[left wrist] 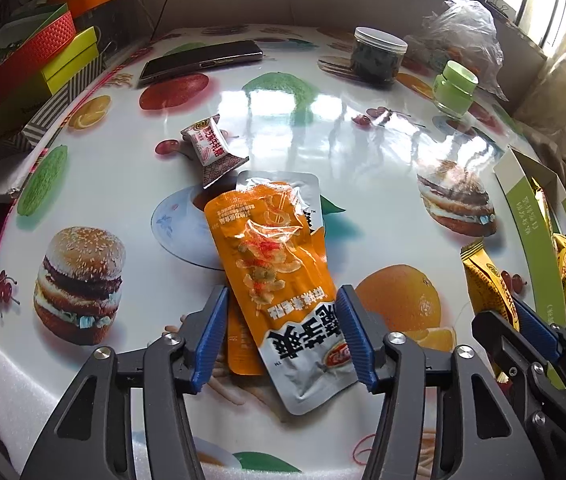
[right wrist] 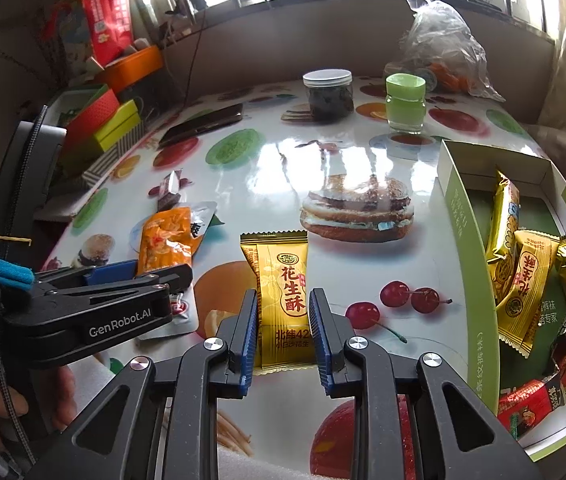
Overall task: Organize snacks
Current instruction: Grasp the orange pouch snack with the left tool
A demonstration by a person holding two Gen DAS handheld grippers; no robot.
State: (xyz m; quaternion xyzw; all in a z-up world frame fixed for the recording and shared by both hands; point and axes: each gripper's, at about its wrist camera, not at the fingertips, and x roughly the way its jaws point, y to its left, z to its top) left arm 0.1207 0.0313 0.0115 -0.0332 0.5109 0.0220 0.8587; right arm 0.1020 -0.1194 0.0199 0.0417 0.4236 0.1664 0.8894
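A: What is shown between the two tools?

B: An orange snack pouch (left wrist: 279, 276) is seen lying flat on the printed table (left wrist: 323, 128), with the left gripper (left wrist: 283, 332) set astride it. The blue pads (left wrist: 213, 340) stand on either side of the pouch; whether they already press on its edges cannot be told. A second orange packet is partly hidden beneath it. A small wrapped candy (left wrist: 207, 148) lies just beyond, at about eleven o'clock from the pouch.

A: And the other tool?

B: The right gripper (right wrist: 283, 332) is held partly closed about a gold peanut-crisp packet (right wrist: 283, 292), which stands between the pads. Contact looks likely, though a firm pinch cannot be confirmed. An open green-and-white box (right wrist: 467, 208), at three o'clock from that packet, already holds several gold packets and a red one (right wrist: 531, 400).

A: Which step is judged to be in hand?

B: Pick-up, probably: two snacks are being taken at once, with most loose items already boxed.

A: What does the next move call for?

B: The pads must be closed fully on each packet, and the thin pouch lifted without dragging the packet beneath it. Both would then be carried toward the box, the gold packet first since it lies nearer.
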